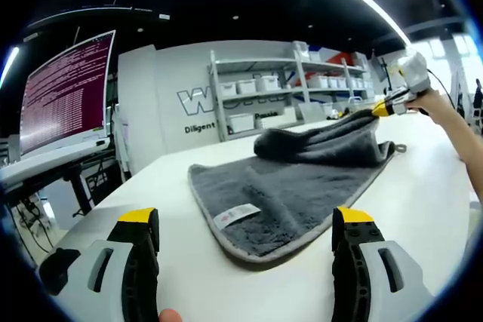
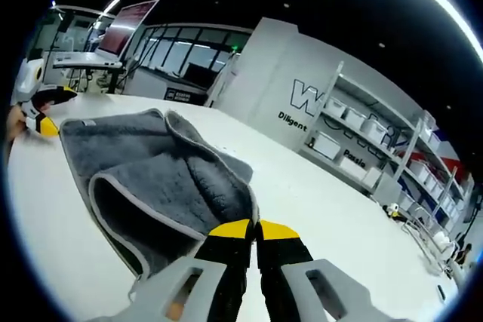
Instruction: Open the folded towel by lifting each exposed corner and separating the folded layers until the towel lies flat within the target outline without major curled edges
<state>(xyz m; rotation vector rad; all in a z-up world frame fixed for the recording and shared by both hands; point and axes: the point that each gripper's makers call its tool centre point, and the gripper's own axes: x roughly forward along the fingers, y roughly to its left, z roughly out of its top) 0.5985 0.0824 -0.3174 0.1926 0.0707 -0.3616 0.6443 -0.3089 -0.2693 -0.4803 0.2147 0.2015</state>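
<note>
Pinching towel (image 2: 162,179) corner, right gripper (image 2: 253,230) fingers closed, lifted

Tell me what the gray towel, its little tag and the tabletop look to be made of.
Towel: likely plush microfibre or terry, going by the fuzzy matte pile and the lighter stitched edge binding. Tag: seems a thin woven or satin label, white with faint print. Table: smooth white top, probably laminate, with a soft sheen; the exact material can't be told.
</note>
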